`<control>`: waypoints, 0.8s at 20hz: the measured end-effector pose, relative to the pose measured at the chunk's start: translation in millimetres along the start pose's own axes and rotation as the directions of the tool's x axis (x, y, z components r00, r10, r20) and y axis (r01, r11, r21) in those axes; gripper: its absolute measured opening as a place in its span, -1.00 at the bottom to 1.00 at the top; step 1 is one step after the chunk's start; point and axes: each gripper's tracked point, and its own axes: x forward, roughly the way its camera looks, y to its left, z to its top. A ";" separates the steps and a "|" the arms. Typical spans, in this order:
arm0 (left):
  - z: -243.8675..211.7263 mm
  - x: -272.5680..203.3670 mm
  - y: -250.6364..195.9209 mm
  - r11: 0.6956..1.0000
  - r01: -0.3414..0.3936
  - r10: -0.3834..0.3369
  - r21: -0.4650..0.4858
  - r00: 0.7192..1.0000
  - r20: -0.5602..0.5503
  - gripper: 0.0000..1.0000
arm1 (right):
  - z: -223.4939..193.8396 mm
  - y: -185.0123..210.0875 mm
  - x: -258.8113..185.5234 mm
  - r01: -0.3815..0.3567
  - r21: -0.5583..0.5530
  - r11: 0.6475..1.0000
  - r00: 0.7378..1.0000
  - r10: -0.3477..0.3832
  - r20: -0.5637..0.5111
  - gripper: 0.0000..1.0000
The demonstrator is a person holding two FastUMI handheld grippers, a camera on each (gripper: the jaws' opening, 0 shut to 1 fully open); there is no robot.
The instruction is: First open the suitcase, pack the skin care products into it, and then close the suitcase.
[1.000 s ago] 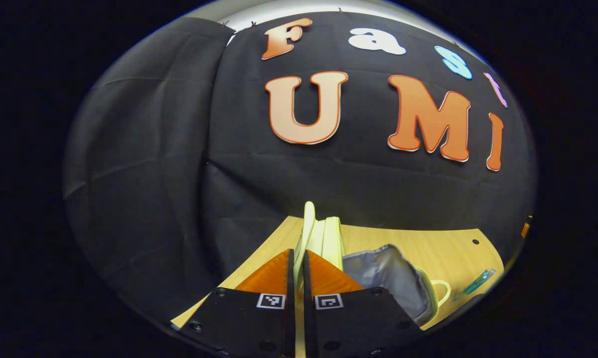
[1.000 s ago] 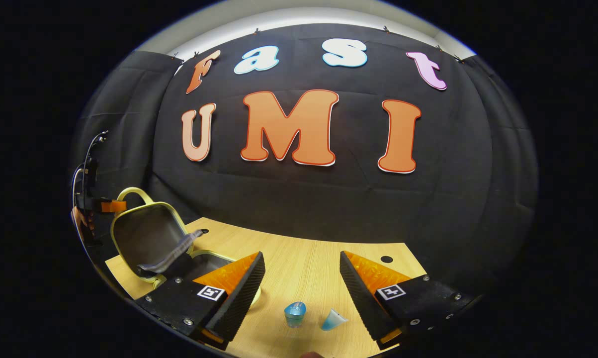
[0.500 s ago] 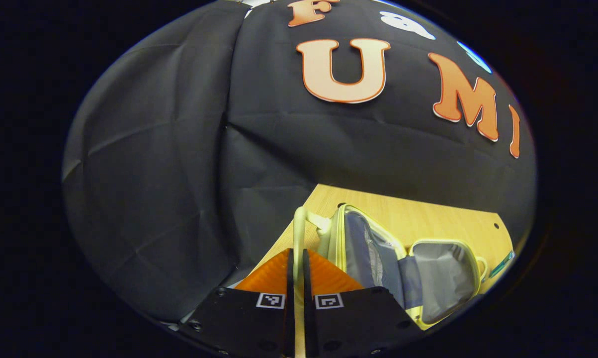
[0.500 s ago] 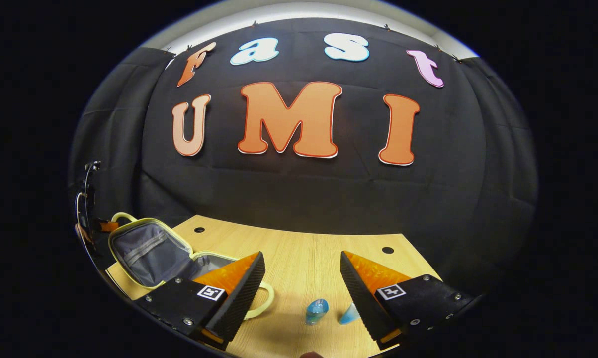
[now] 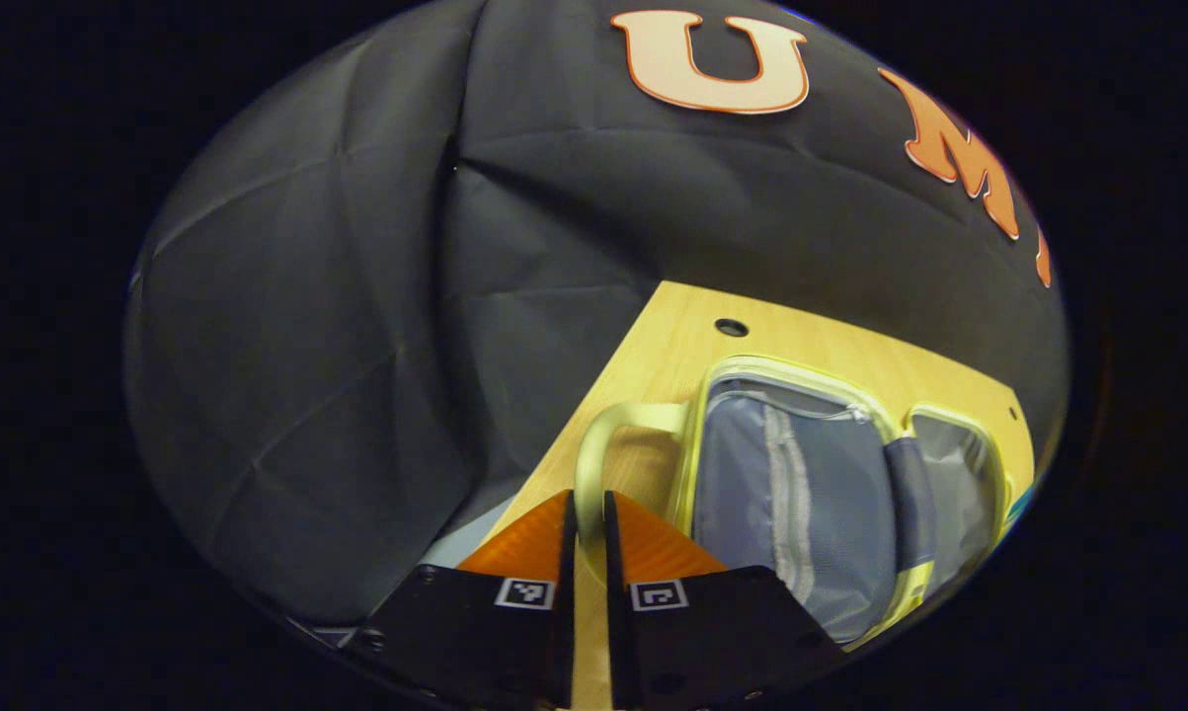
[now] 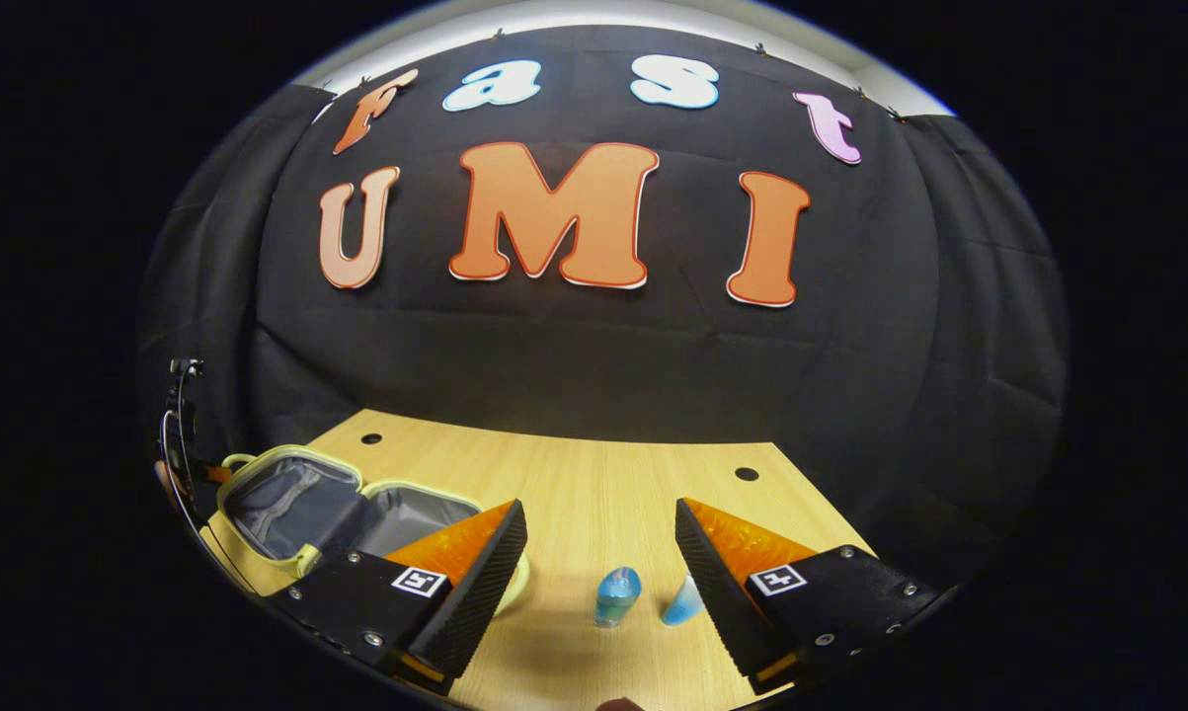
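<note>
Suitcase: small pale-yellow suitcase with grey fabric lining (image 5: pixel 801 484) lies spread open on the light wooden tabletop (image 6: pixel 594 494), at 8 o'clock in the right gripper view.
Left tongs (image 5: pixel 589 513): closed on the suitcase's pale-yellow loop handle (image 5: pixel 603 444).
Right tongs (image 6: pixel 598 538): spread wide, holding nothing.
Skin care: two small blue bottles (image 6: pixel 615 595) lie on the tabletop between the right fingers, at 6 o'clock.

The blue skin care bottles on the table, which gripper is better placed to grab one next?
Right. The right gripper is open, with the blue bottles just ahead between its fingers. The left gripper is shut on the suitcase handle.
</note>
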 end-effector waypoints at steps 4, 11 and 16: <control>18.2 -7.2 -27.6 0.998 0.066 -0.068 0.022 0.994 0.087 -0.55 | -14.9 -10.5 -1.4 -0.001 -0.011 1.000 1.000 0.000 -0.019 0.92; 58.3 -87.5 -128.8 0.972 0.135 -0.176 0.190 0.960 0.218 0.49 | -42.0 -21.2 1.7 -0.080 -0.005 0.997 0.993 0.079 -0.089 0.92; 57.6 -142.3 -234.5 0.934 0.241 -0.313 0.265 0.908 0.279 0.94 | -53.5 -40.2 -0.3 -0.125 -0.014 0.992 0.988 0.123 -0.091 0.92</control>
